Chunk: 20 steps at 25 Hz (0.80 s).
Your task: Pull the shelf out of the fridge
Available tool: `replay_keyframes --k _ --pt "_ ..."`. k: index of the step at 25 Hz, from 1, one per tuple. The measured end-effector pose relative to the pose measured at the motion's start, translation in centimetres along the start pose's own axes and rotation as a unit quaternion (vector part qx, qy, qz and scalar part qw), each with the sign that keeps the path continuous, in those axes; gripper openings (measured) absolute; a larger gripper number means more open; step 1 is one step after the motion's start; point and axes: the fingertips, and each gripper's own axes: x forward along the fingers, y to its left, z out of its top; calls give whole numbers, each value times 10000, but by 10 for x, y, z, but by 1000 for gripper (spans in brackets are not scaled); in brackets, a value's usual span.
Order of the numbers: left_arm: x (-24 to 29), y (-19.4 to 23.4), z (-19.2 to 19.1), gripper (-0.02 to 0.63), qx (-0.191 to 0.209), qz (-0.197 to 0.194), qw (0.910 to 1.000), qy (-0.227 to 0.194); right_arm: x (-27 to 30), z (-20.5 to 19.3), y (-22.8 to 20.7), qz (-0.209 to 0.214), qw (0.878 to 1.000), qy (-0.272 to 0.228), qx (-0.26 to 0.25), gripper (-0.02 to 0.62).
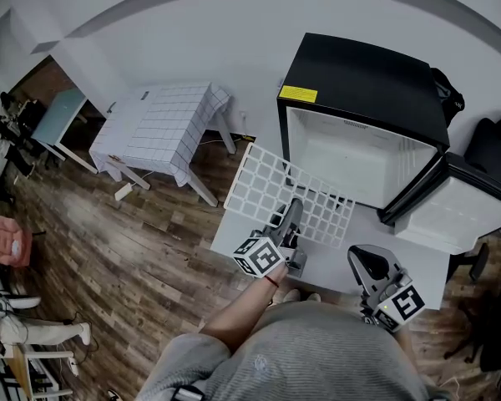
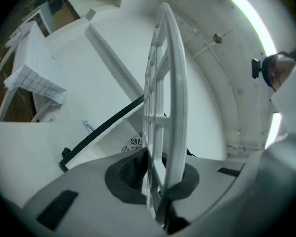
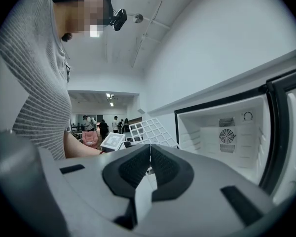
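The white grid shelf is outside the black fridge and hangs tilted in front of its open, empty compartment. My left gripper is shut on the shelf's near edge. In the left gripper view the shelf stands edge-on between the pads of the left gripper. My right gripper is lower right, apart from the shelf, shut with nothing in it. In the right gripper view the right gripper shows pads that meet, with the shelf beyond and the fridge interior to the right.
The fridge door stands open to the right. The fridge sits on a white surface. A table with a checked cloth stands to the left on the wooden floor. Several people stand far off in the right gripper view.
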Motion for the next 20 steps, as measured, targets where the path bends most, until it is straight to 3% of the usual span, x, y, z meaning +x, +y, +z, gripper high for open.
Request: replay_keyframes --k 3,6,14,20 --pt "3 -16 2 35 808 -302 9960 225 -1 0 0 -24 10000 15 28 14" --pt "3 -30 3 35 1354 -565 9886 343 -3 3 -7 -175 9998 -19 -72 14" --pt "7 -72 11 37 2295 -1314 9635 427 -2 8 -13 -290 9995 -72 -85 14" --pt "13 -108 34 35 2928 -1717 9404 219 4 15 -5 -182 9995 -140 -208 14"
